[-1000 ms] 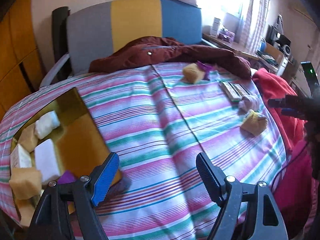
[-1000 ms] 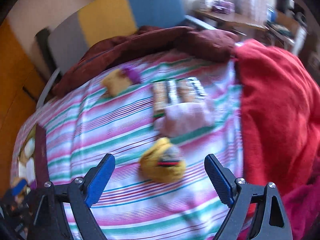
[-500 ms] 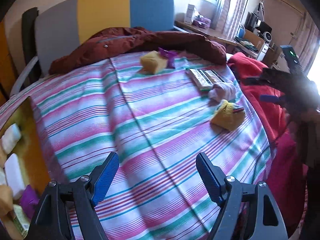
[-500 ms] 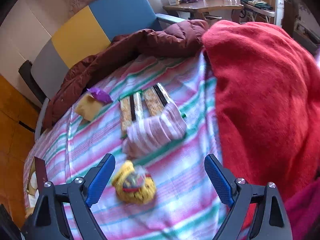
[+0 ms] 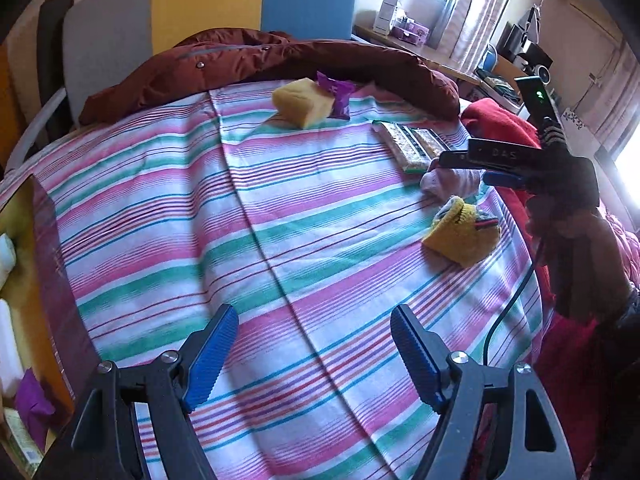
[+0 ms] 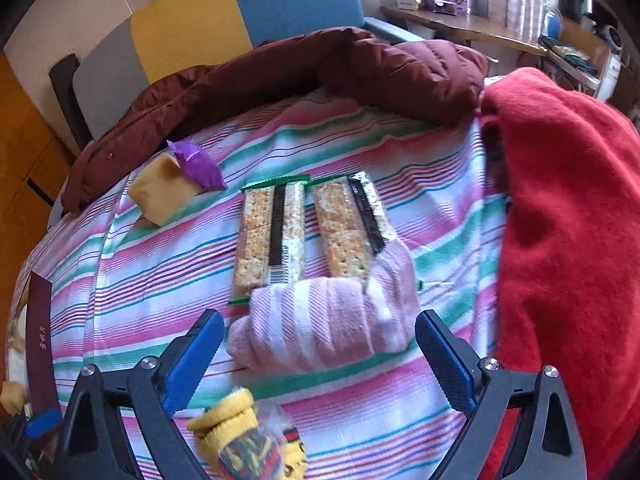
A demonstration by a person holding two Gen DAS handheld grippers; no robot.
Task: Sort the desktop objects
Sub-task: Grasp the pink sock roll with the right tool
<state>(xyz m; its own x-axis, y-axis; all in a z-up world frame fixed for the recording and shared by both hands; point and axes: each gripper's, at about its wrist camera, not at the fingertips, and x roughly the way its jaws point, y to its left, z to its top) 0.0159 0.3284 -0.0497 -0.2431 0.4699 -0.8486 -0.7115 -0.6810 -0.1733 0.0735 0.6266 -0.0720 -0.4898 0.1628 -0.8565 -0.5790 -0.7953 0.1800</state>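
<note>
On the striped cloth lie a rolled pink sock [image 6: 320, 320], two cracker packs [image 6: 312, 228], a yellow sponge [image 6: 160, 192] with a purple wrapper [image 6: 198, 164] against it, and a yellow sock [image 6: 248, 444]. My right gripper [image 6: 320, 356] is open and empty, its jaws on either side of the pink sock, just above it. My left gripper [image 5: 314, 352] is open and empty over bare cloth. In the left wrist view the right gripper [image 5: 472, 168] hovers at the pink sock [image 5: 448, 182], with the yellow sock [image 5: 462, 236], crackers [image 5: 412, 142] and sponge [image 5: 302, 102] nearby.
A brown box [image 5: 24, 280] at the left edge holds white, purple and other small items. A maroon jacket [image 5: 260, 60] lies along the far side. A red blanket [image 6: 568, 220] covers the right side. A colour-block chair back [image 5: 208, 0] stands behind.
My right gripper has moved forward past the yellow sock, down to the pink sock. My left gripper has swung right, away from the box. Both stay open.
</note>
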